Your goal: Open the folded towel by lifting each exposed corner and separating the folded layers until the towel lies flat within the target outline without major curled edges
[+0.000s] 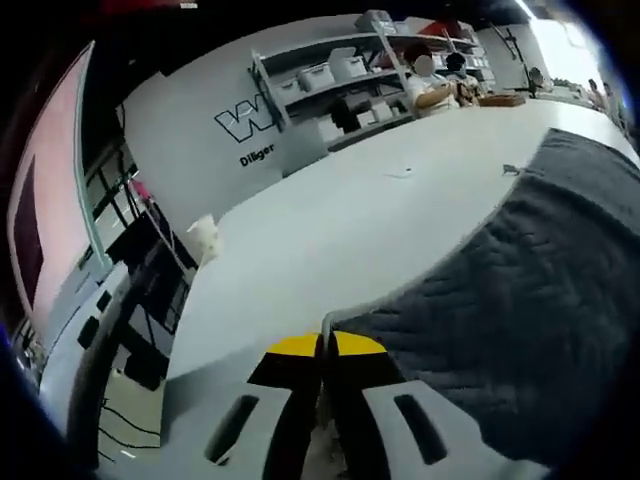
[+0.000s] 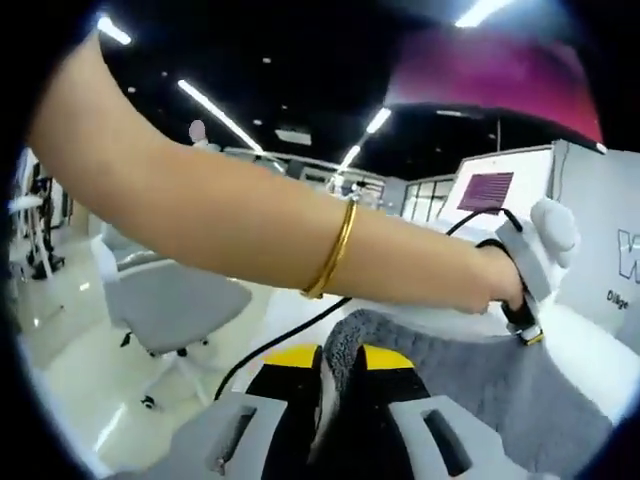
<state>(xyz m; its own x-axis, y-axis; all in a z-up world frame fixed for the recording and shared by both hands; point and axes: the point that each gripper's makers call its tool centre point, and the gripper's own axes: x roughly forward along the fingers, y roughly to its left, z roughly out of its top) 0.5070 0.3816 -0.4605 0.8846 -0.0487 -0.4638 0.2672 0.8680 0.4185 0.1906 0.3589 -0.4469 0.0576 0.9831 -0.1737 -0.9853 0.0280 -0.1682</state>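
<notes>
Left gripper view: both hand-held grippers [image 1: 325, 350] [image 2: 340, 360] pinch towel [image 1: 520, 290] edges beside bare table [image 1: 350, 230].

White table [image 1: 330, 230] as landmark. Beyond its far edge: grey wall panel with black logo [image 1: 243, 122], shelving with white boxes [image 1: 335, 75], seated people [image 1: 430, 82]. Beside its near side: grey office chair [image 2: 170, 300] on glossy floor.
</notes>
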